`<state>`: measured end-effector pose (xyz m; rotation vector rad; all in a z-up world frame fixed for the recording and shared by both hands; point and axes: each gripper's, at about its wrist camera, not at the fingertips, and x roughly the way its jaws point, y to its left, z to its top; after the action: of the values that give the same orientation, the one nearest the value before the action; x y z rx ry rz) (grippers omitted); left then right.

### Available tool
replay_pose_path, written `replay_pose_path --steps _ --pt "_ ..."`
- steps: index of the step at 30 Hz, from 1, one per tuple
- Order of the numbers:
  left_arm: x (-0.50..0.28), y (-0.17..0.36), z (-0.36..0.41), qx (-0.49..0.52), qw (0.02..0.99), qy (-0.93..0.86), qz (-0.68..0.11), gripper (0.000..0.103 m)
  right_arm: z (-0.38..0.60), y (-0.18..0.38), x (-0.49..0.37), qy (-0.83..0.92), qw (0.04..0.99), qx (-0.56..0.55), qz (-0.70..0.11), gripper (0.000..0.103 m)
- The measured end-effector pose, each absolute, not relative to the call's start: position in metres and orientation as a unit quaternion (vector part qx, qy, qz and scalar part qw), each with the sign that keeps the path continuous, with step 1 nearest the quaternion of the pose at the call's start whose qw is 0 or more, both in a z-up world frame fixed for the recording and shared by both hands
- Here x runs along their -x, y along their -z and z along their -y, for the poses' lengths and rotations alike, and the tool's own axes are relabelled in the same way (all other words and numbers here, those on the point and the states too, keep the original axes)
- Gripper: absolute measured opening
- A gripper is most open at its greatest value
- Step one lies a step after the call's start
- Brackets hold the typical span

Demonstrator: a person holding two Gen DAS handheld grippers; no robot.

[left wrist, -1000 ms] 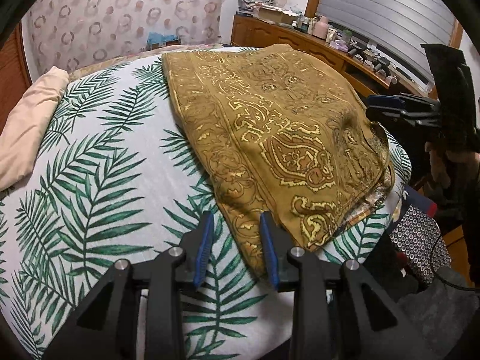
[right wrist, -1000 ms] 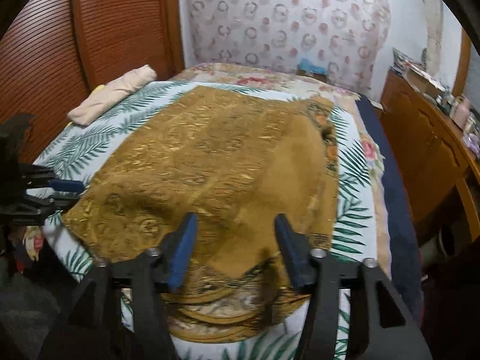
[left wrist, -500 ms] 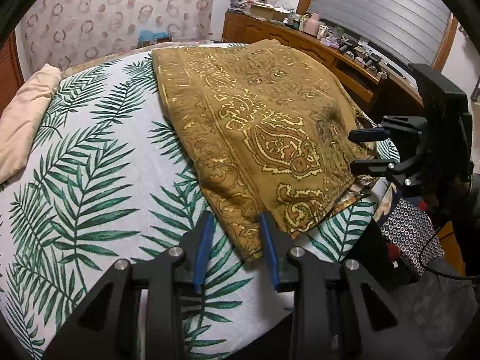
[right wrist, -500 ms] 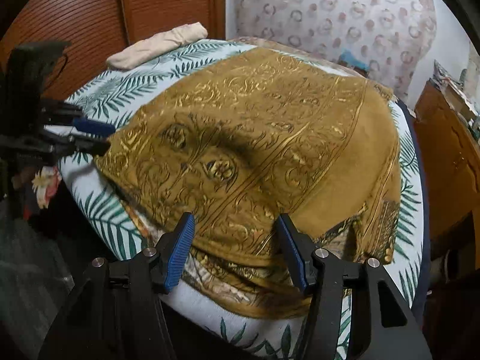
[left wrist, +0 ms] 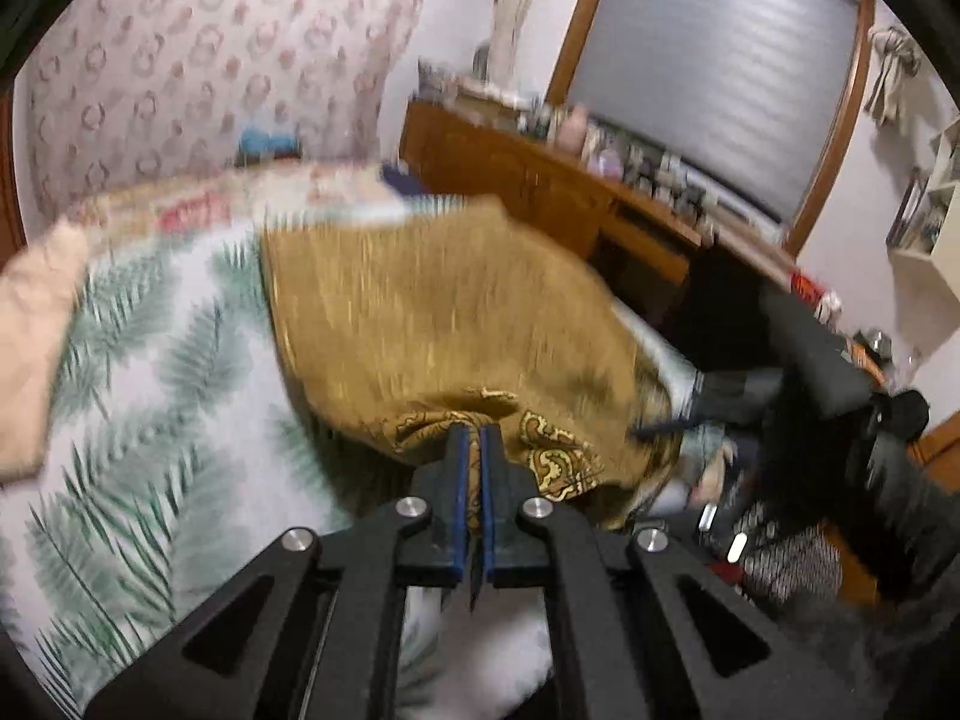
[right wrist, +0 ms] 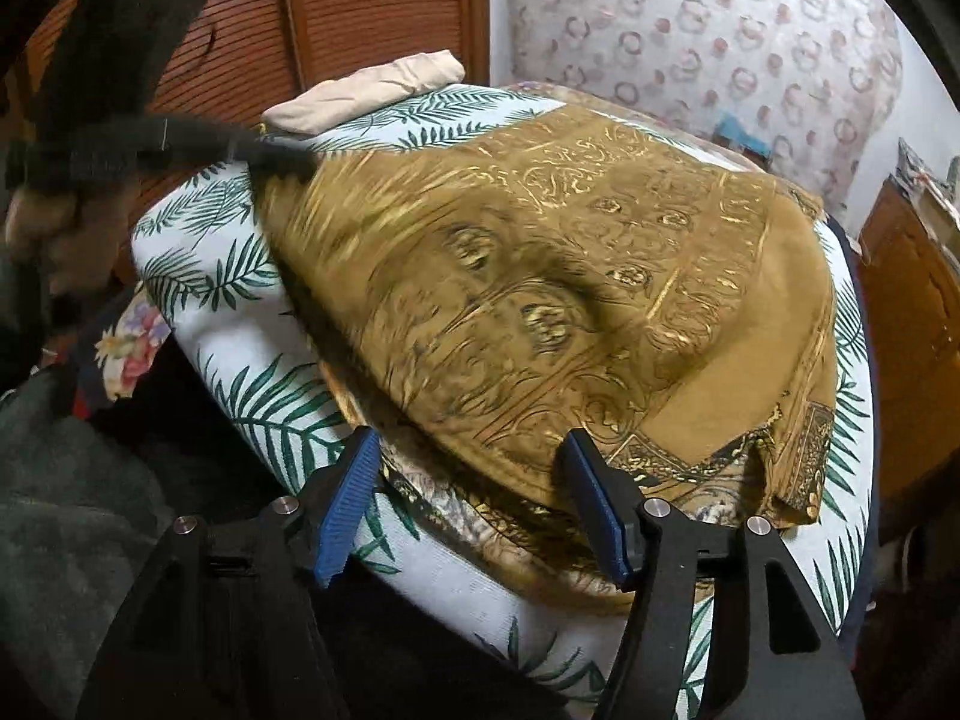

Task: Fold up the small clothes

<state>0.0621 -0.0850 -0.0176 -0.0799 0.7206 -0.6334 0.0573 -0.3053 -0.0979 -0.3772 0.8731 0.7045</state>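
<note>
Left gripper [left wrist: 471,438] pinches the mustard garment's [right wrist: 570,276] corner; right gripper [right wrist: 474,480] is spread beside its hem.

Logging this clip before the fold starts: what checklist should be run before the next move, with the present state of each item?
1. Left tool shut on the mustard garment corner: ok.
2. Right tool gripping the near hem: not ok, open.
3. Hem lies between the right tool's fingers: ok.
4. Garment spread on the leaf-print sheet: ok.
5. Layers caught by the left tool: cannot tell, blurred.
</note>
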Motion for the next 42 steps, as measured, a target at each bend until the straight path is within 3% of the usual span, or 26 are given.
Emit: replay_pose_path --steps 8,11,12,14,20,29,30,33,34,37,42 --pt "-0.107 -0.012 0.090 0.039 0.903 0.292 -0.314 0.000 0.321 0.101 -0.082 -0.257 0.856 0.210 -0.397 0.064" --pt "-0.119 -0.017 0.087 0.044 0.907 0.285 -0.307 0.000 0.339 0.086 -0.101 -0.253 0.865 0.196 -0.387 0.035" --pt "-0.123 -0.019 0.086 0.042 0.910 0.281 -0.303 0.000 0.342 0.077 -0.108 -0.266 0.865 0.191 -0.380 0.013" --pt "-0.136 -0.023 0.084 0.037 0.916 0.267 -0.297 0.000 0.343 0.053 -0.124 -0.260 0.878 0.196 -0.351 0.006" --pt "-0.202 -0.028 0.068 0.042 0.928 0.223 -0.296 0.001 0.340 0.002 -0.216 -0.238 0.900 0.163 -0.326 0.005" --pt "-0.262 0.010 0.056 0.014 0.920 0.187 -0.344 0.020 0.332 0.044 -0.326 -0.213 0.880 0.142 -0.400 0.005" --pt "-0.266 0.018 0.056 0.008 0.916 0.190 -0.353 0.020 0.334 0.045 -0.331 -0.212 0.881 0.133 -0.402 0.012" --pt "-0.276 0.038 0.058 0.001 0.908 0.185 -0.376 0.021 0.343 0.038 -0.336 -0.192 0.891 0.112 -0.395 0.051" --pt "-0.281 0.045 0.059 0.000 0.904 0.185 -0.385 0.021 0.350 0.032 -0.333 -0.187 0.898 0.101 -0.386 0.059" --pt "-0.293 0.062 0.067 -0.001 0.894 0.191 -0.406 0.022 0.366 0.023 -0.320 -0.170 0.906 0.087 -0.378 0.072" --pt "-0.310 0.077 0.079 0.000 0.882 0.198 -0.428 0.022 0.389 0.043 -0.313 -0.153 0.893 0.061 -0.418 0.075"
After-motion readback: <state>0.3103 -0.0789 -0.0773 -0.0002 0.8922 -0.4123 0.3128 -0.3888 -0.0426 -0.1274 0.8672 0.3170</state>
